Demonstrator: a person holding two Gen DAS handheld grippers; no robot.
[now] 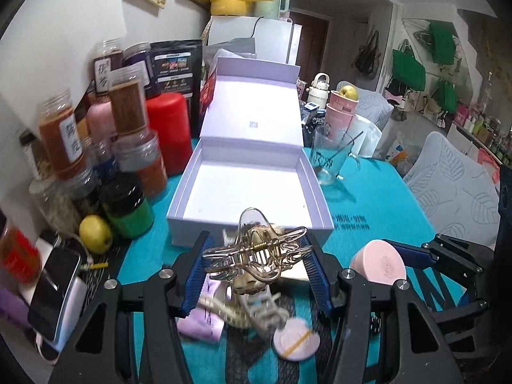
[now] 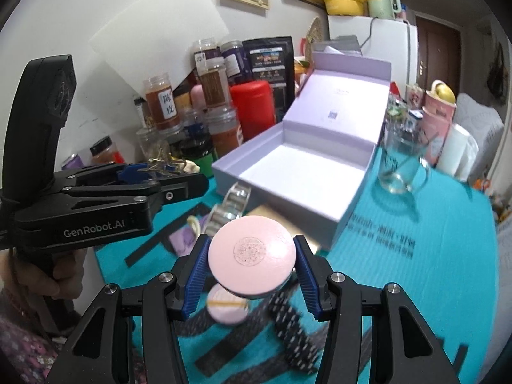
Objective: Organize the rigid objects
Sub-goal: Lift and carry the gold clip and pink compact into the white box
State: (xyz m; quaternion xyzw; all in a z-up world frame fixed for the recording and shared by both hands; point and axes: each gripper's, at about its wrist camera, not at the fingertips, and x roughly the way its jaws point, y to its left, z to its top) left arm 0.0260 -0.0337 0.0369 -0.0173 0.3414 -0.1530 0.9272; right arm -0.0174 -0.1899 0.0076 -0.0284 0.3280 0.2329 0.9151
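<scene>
**Both tongs loaded, box ahead**

While the open lilac box (image 1: pixel 246 188) sits empty on the teal table, my right gripper (image 2: pixel 252 264) is half open, clamped on the pink round compact (image 2: pixel 251 252) by its rim: stiff, smooth, probably slippery. My left gripper (image 1: pixel 256 256) pinches the gold wire hair claw (image 1: pixel 256 249) across its sides: light, springy, easily bent.

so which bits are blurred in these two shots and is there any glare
Left wrist view: the gold hair claw held in the left hand-held gripper is fairly sharp, the clips on the cloth below it smear; the jars at left are soft. Right wrist view: the pink compact is crisp, the glass mug and dotted strap blur. Both views: the open box floor glows bright; edges bend.
</scene>
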